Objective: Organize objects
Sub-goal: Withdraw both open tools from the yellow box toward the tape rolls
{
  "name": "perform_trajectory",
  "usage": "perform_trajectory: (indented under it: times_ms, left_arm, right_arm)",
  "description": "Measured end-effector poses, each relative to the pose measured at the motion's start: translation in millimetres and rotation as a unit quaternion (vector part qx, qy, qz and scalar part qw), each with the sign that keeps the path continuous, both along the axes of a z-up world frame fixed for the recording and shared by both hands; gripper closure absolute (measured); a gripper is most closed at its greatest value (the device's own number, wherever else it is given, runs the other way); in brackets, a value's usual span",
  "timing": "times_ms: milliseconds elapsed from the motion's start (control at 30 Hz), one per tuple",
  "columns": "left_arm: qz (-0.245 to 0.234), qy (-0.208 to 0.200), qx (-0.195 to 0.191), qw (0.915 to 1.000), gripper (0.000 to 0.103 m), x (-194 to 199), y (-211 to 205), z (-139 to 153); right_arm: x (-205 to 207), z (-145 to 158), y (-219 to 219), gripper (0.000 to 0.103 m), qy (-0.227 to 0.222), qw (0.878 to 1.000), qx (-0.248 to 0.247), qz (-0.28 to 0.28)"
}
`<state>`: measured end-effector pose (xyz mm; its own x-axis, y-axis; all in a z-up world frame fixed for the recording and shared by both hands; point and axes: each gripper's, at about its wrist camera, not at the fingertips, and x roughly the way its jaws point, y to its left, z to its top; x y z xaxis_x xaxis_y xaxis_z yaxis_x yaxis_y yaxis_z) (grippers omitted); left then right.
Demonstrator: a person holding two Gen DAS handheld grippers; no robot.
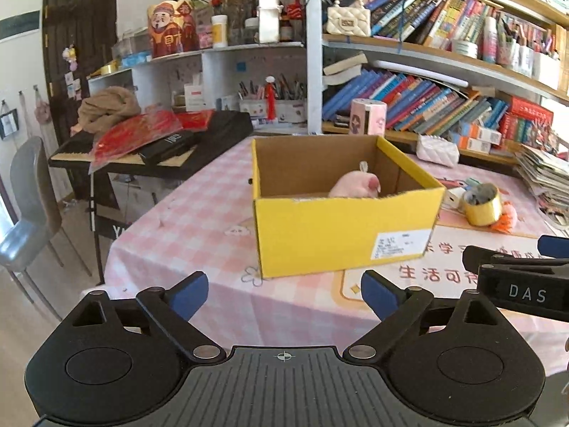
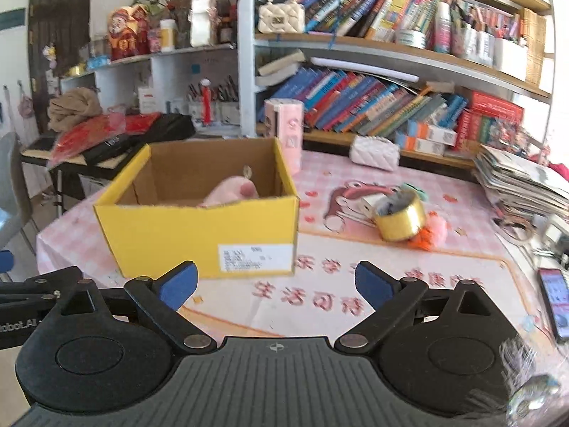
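A yellow cardboard box [image 1: 341,235] [image 2: 170,235] stands open-topped on the pink checked tablecloth [image 1: 199,235] [image 2: 355,249]. Inside it lies a pink plush toy [image 1: 355,185] [image 2: 231,192]. To the right of the box, a gold ring-shaped tin [image 1: 483,209] [image 2: 400,221] sits against an orange-pink fluffy item [image 1: 506,220] [image 2: 432,233]. My left gripper [image 1: 281,295] hovers in front of the box, open, nothing between its blue pads. Lower right of the box, my right gripper [image 2: 275,288] is also open and empty. Its black body [image 1: 522,284] shows at the right edge of the left wrist view.
A white quilted pouch [image 1: 437,149] [image 2: 375,152] and a pink cylinder [image 1: 368,116] [image 2: 288,131] stand behind the box. A stack of papers [image 2: 522,181] lies at the right, a phone [image 2: 556,302] near the front right edge. Bookshelves [image 2: 391,99] line the back; a keyboard [image 1: 153,146] and chair [image 1: 28,220] are left.
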<state>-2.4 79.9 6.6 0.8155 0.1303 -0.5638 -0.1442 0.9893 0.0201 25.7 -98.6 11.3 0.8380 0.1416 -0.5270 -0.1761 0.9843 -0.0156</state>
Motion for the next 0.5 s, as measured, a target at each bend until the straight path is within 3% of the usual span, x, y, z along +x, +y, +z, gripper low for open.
perform_trajectory:
  times_ms: [500]
  left_arm:
    - [-0.096, 0.019, -0.008, 0.9952, 0.008, -9, -40, -10]
  right_arm:
    - [-37, -8, -46, 0.007, 0.021, 0.996, -0.007, -0.085]
